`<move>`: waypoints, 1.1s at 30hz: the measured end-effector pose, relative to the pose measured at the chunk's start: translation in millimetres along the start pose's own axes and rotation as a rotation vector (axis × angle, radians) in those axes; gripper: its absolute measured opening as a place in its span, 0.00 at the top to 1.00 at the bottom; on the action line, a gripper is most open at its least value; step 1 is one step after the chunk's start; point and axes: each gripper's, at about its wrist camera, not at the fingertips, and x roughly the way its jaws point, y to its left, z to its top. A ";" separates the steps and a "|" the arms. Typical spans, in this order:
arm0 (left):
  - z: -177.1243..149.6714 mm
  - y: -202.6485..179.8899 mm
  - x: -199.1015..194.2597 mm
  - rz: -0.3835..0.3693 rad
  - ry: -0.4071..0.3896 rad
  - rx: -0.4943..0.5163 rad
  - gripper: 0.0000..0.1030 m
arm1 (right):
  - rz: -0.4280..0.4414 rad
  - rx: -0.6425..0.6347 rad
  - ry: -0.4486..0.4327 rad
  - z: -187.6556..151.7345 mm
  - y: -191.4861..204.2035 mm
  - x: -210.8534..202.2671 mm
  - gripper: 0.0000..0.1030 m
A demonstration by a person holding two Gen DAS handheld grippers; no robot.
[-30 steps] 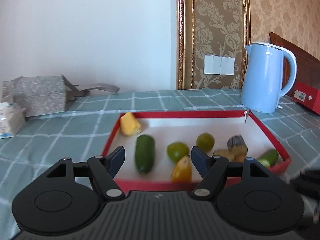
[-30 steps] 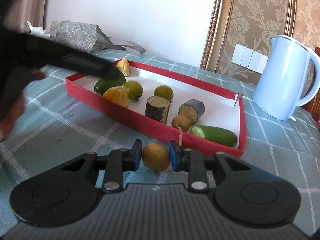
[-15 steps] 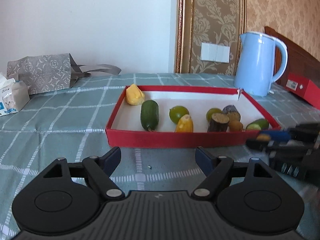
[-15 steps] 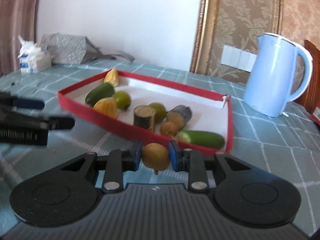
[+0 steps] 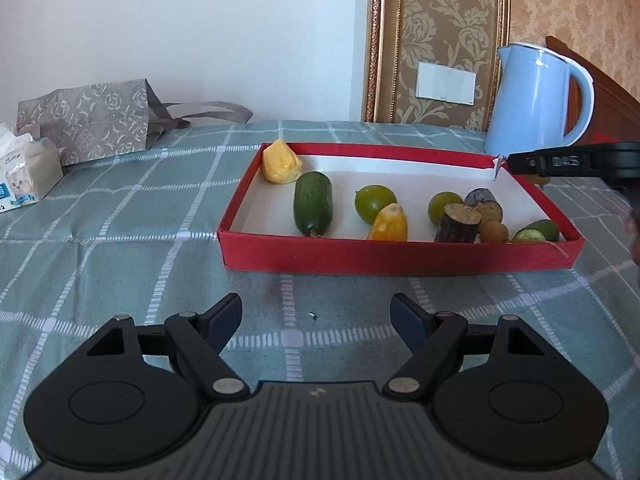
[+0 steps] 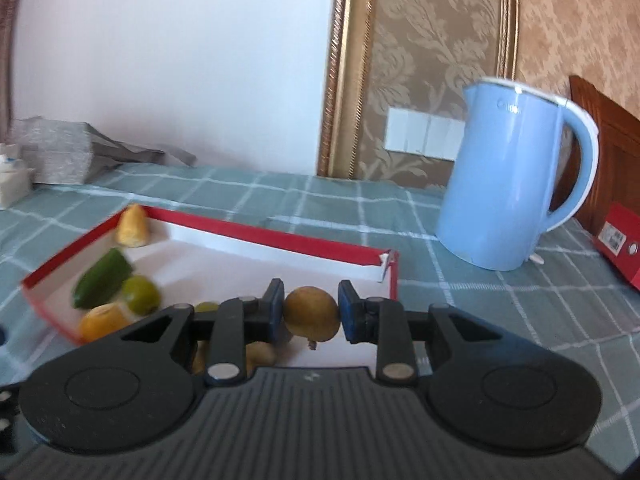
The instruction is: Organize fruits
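Checked tablecloth (image 5: 120,264) before red tray (image 5: 400,257)

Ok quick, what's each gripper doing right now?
Left gripper: open, holding nothing, above the cloth.
Right gripper: shut on a round brown fruit, over the red tray.

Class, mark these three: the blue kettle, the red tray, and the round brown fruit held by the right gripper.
blue kettle (image 6: 504,184), right wrist view, body.
red tray (image 5: 400,256), left wrist view, near wall.
round brown fruit (image 6: 312,313), right wrist view, centre.
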 end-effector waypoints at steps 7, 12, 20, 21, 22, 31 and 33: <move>-0.2 -0.8 4.7 -0.001 0.018 0.006 0.21 | -0.038 0.032 0.060 -0.9 -2.7 41.0 0.74; 0.0 -0.6 4.7 -0.004 0.021 0.005 0.21 | -0.058 0.057 0.114 -3.5 -4.4 62.7 0.74; -0.5 -1.2 6.5 0.001 0.029 0.006 0.21 | -0.084 0.070 0.163 -2.6 -5.9 82.9 0.73; -0.4 -1.0 6.5 0.002 0.029 0.005 0.21 | -0.084 0.060 0.166 -1.8 -4.9 83.2 0.73; -0.5 -0.8 6.7 0.002 0.030 0.003 0.21 | -0.087 0.062 0.169 -1.1 -4.9 83.5 0.73; -0.6 0.0 8.0 0.004 0.033 0.007 0.21 | -0.128 0.077 0.100 -1.2 -4.3 66.1 0.44; -0.3 0.4 7.9 -0.002 0.037 0.001 0.21 | -0.121 0.072 0.069 -0.7 -2.0 50.3 0.41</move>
